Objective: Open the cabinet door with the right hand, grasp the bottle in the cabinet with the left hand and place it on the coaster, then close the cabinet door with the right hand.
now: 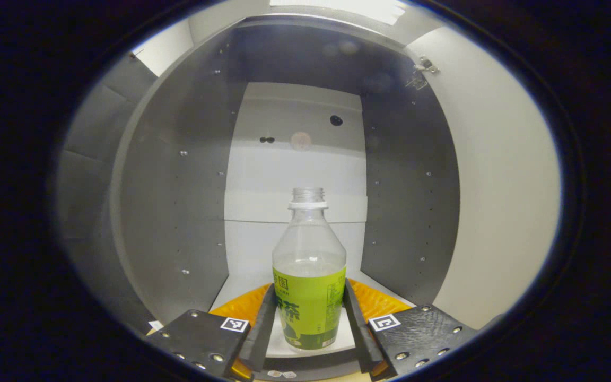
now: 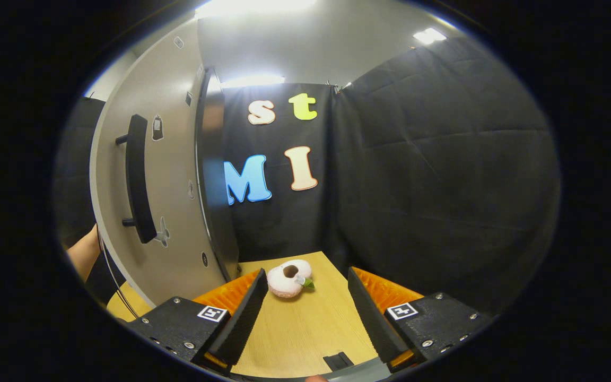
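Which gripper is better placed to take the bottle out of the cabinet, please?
Left. The left gripper already brackets the bottle inside the open cabinet. The right gripper is open over the table, beside the door.

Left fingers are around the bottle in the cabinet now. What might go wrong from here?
1. The bottle has no cap and holds some liquid; tilting it on the way out may spill.
2. The left gripper fingers flank the label but may not press yet; lifting early could drop it.
3. The open door stands close by; a wide swing might clip it.
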Tool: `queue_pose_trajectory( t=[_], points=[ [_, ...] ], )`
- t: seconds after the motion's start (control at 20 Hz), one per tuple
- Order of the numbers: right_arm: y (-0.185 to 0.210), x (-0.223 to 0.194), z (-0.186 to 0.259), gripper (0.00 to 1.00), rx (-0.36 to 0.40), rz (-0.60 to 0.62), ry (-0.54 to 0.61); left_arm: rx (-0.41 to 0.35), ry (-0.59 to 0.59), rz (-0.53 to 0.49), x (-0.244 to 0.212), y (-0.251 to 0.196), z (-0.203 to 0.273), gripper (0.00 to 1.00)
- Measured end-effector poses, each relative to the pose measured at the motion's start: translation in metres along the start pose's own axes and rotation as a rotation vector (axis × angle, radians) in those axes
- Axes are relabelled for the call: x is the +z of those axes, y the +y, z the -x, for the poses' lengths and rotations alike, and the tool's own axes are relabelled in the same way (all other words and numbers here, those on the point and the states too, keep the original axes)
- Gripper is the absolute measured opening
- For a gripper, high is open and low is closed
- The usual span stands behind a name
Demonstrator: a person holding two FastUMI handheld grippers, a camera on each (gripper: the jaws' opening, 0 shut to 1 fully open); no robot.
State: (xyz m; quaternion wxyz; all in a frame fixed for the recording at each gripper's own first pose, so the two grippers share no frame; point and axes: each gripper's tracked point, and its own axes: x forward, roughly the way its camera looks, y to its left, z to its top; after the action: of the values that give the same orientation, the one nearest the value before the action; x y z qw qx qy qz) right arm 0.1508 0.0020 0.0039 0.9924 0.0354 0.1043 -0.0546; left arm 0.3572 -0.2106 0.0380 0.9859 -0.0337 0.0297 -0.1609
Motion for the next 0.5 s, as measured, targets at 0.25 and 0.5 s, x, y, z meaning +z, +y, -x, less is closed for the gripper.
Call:
queue_pose_trajectory(
  t=[0.25, 0.5],
  points=[
    [0.006, 0.002, -0.001, 0.94, 0.078, 0.003, -0.007, 0.037, -0.037, -0.023, 0.016, 0.002, 0.044, 0.66],
    [0.009, -0.001, -0.001, 0.94, 0.146, 0.007, 0.001, 0.085, -0.081, -0.024, 0.017, 0.011, 0.107, 0.63]
  ],
)
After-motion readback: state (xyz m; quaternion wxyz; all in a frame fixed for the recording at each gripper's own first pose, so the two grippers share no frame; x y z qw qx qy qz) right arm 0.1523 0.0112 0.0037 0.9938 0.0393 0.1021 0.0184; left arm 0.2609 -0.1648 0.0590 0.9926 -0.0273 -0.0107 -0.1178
